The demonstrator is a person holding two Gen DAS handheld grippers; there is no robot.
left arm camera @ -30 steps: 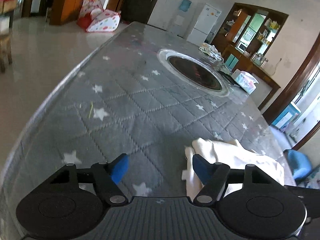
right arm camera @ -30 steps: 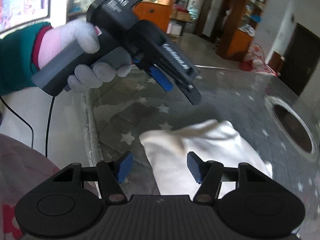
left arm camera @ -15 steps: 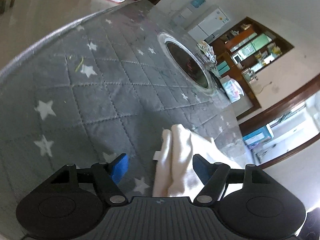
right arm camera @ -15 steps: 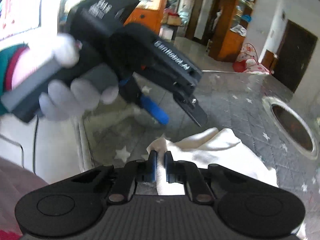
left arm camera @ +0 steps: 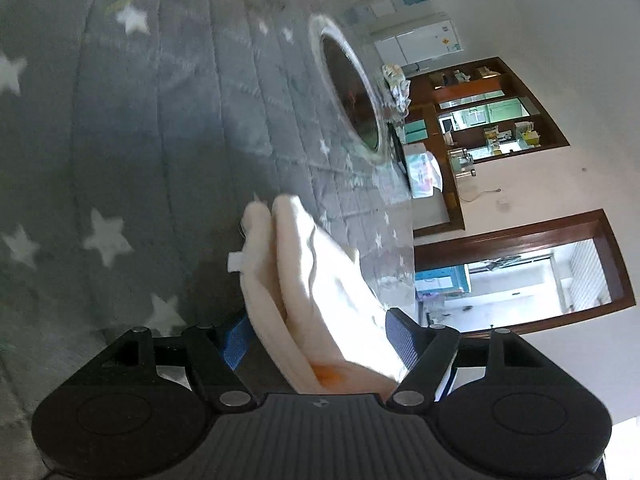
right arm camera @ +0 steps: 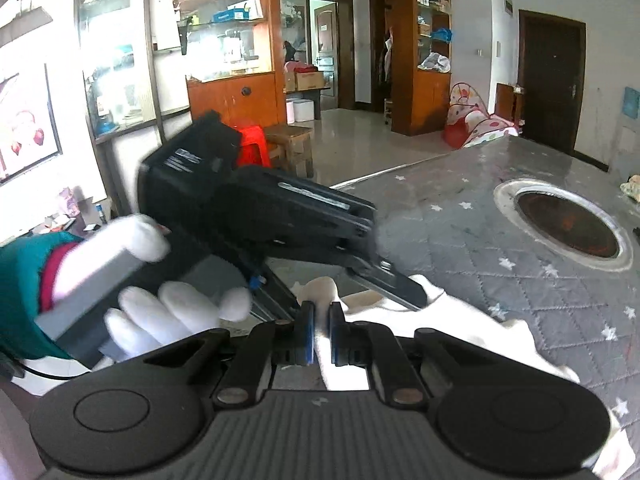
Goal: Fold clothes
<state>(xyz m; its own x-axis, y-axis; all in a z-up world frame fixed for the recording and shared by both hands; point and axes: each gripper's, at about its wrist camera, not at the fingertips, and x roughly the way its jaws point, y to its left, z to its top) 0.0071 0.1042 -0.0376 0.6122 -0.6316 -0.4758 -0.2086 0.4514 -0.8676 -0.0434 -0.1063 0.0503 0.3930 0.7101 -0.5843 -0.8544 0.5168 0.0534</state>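
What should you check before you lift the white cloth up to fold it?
1. Right gripper pinching the white cloth: ok, its blue pads are shut on an edge of it.
2. Left gripper around the cloth: ok, folded layers sit between the pads.
3. Left gripper squeezing firmly: not ok, its jaws are closing but gaps still show beside the cloth.
4. Both grippers on separate corners: cannot tell, they sit close together and the cloth is bunched.
5. Space on the grey star-patterned quilted table cover: ok, the part beside the cloth is bare.
6. Round metal-rimmed hole in the table: ok, it lies away from the cloth.
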